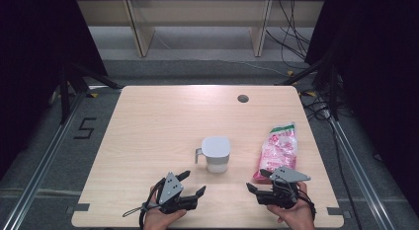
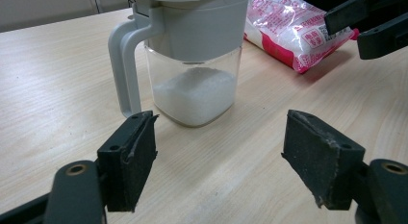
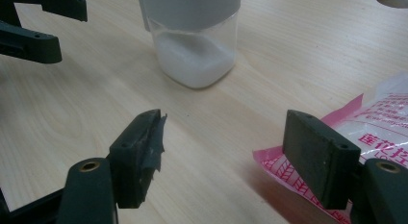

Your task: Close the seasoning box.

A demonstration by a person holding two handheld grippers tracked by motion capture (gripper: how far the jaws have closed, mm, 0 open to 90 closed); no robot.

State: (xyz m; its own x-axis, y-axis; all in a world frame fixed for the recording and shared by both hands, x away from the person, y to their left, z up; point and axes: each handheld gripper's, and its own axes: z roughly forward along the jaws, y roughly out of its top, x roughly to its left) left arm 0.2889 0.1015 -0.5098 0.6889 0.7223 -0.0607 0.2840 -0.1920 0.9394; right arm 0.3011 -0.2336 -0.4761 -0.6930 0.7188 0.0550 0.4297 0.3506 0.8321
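Note:
A clear jug [image 1: 216, 154] with a grey lid and handle stands mid-table, part full of white grains [image 2: 195, 94]. A pink and white bag [image 1: 277, 151] lies flat to its right. My left gripper [image 1: 191, 184] rests near the table's front edge, left of and nearer than the jug, jaws open and empty [image 2: 219, 161]. My right gripper [image 1: 259, 181] sits by the near end of the bag, jaws open [image 3: 231, 159]. Its right fingertip [image 3: 317, 154] hangs over the bag's corner [image 3: 385, 132]; nothing is gripped. The jug [image 3: 195, 39] stands ahead of it.
The light wooden table [image 1: 158, 121] has a round cable hole [image 1: 242, 98] at the far right. Dark frames and cables flank the table on both sides. A floor mark reading 5 [image 1: 85, 127] lies left of the table.

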